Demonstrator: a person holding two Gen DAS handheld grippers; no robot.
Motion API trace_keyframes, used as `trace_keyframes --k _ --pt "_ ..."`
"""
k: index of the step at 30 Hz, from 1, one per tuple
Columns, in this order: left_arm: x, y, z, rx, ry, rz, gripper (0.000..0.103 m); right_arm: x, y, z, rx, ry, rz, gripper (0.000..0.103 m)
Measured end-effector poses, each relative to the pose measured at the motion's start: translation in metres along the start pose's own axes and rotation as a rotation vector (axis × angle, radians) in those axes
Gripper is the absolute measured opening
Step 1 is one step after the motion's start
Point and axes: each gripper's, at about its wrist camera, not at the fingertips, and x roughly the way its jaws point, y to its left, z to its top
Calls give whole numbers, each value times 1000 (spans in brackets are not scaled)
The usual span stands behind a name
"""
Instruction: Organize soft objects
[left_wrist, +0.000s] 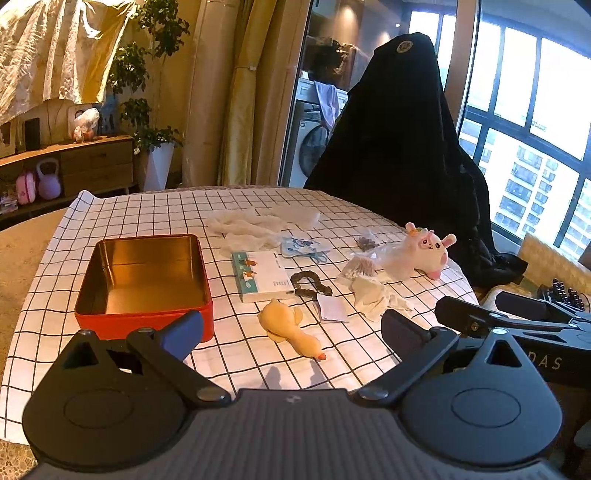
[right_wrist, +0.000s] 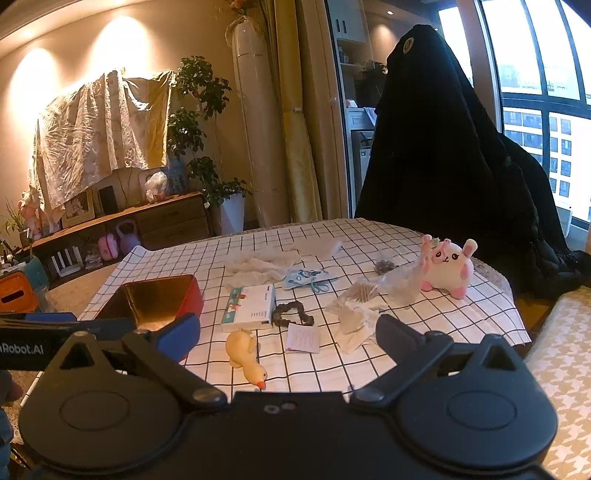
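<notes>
A yellow duck toy (left_wrist: 290, 328) (right_wrist: 245, 354) lies on the checked tablecloth (left_wrist: 147, 214) (right_wrist: 461, 317) near the front. A pink-and-white plush bunny (left_wrist: 424, 251) (right_wrist: 447, 267) sits at the far right. An empty red tin box (left_wrist: 144, 284) (right_wrist: 155, 299) stands at the left. White cloths (left_wrist: 243, 229) (right_wrist: 258, 269) lie at the back, and crumpled white fabric (left_wrist: 373, 295) (right_wrist: 352, 317) lies mid-right. My left gripper (left_wrist: 291, 328) is open above the duck. My right gripper (right_wrist: 288, 339) is open near the front edge; it also shows in the left wrist view (left_wrist: 517, 317).
A tissue pack (left_wrist: 262, 275) (right_wrist: 249, 308), a dark scrunchie (left_wrist: 310, 284) (right_wrist: 291, 314), a face mask (left_wrist: 303, 245) (right_wrist: 308, 278), a paper card (left_wrist: 332, 308) (right_wrist: 303, 338) and plastic bags (left_wrist: 373, 262) (right_wrist: 388, 284) lie mid-table. A black-draped chair (left_wrist: 406, 147) (right_wrist: 461, 147) stands behind.
</notes>
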Motion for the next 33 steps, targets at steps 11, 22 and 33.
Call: trace_keyframes --k 11,22,33 --pt "23 -1 5 29 19 5 103 18 -4 -1 -7 28 2 100" --pt "69 -9 15 79 64 23 103 54 -25 3 -10 76 3 98" --pt "139 -17 16 93 207 31 103 101 -65 8 -64 145 -7 97"
